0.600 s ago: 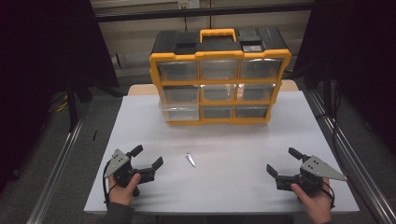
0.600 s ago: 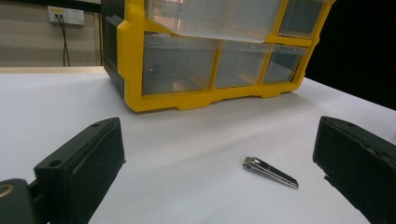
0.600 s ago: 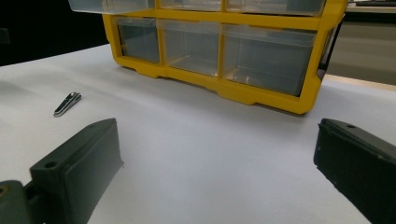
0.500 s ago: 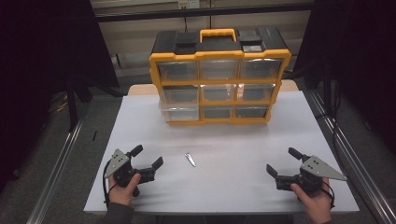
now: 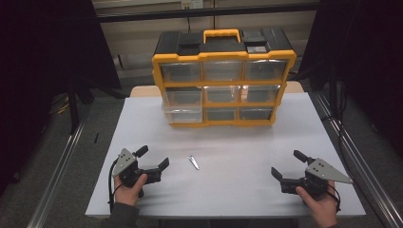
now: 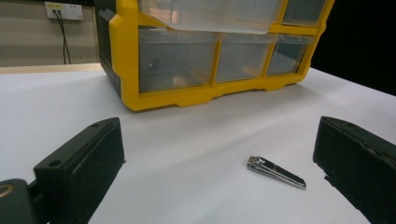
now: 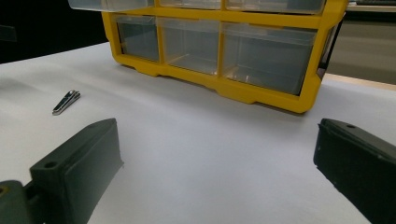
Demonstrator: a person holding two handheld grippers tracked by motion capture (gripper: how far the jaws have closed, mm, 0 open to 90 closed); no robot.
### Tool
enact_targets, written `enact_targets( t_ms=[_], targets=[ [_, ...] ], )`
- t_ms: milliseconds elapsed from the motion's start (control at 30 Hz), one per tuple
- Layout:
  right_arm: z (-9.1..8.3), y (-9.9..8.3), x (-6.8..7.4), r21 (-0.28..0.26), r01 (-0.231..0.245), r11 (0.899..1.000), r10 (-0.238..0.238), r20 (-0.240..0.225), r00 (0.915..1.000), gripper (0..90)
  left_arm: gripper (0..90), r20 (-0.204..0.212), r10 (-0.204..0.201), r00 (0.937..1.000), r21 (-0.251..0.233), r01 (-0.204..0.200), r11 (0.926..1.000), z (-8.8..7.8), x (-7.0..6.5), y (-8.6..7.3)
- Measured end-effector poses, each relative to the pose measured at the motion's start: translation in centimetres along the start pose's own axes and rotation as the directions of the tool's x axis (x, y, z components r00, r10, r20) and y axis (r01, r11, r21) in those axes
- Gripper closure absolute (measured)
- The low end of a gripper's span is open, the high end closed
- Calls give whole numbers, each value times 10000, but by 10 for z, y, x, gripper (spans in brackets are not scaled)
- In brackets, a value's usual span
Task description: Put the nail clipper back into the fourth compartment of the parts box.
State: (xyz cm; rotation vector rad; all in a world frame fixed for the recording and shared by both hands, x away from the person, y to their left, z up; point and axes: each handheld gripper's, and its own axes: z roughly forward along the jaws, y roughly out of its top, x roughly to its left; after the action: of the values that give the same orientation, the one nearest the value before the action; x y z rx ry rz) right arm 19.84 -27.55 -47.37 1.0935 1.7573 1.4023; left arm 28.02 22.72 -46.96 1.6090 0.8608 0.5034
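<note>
**Both grippers wait, open, on either side of a nail clipper**

Nothing has moved since the earlier frames — both hands, both grippers and the clipper sit where they were.

From the high view, a white table carries a yellow and black drawer organiser at its far edge, with nine clear drawers in three rows. The bottom-left drawer seems to stand slightly pulled out, though the dim light makes that hard to confirm. If so, it may be meant to receive something.

A small metal nail clipper lies flat on the bare table, well short of the organiser and apart from everything else.

The left gripper rests near the table's front-left, held in the person's left hand. Its jaws are spread wide with nothing between them, and they point toward the clipper just beside it — a stance that suits reaching for it. In the left gripper view the clipper lies ahead, between the two jaws but untouched.

The right gripper rests at the front-right, well apart from the clipper, its jaws equally wide and empty. It looks to be standing by.
</note>
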Motion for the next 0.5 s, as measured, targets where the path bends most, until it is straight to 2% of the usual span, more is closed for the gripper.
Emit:
enact_targets(
  t_ms=[33,67,167,433,467,500],
  targets=[
    [0,0,0,-15,50,10000,-50,8,10000,5,21,54,42,10000,243,-43,9997,3,-1,0],
    [1,0,0,-10,81,10000,-81,-7,10000,5,21,54,42,10000,243,-43,9997,3,-1,0],
    [1,0,0,7,73,10000,-72,-22,10000,6,17,152,124,9998,660,-133,9977,10,-3,1],
    [1,0,0,57,108,9999,-108,-66,9999,7,17,128,164,9998,1046,-176,9944,21,-10,4],
    [2,0,0,66,106,9999,-105,-78,9999,7,17,177,324,9993,1162,-343,9926,23,-12,5],
    [2,0,0,71,102,9999,-101,-71,9999,7,17,177,324,9993,1162,-343,9926,23,-12,5]
  ],
)
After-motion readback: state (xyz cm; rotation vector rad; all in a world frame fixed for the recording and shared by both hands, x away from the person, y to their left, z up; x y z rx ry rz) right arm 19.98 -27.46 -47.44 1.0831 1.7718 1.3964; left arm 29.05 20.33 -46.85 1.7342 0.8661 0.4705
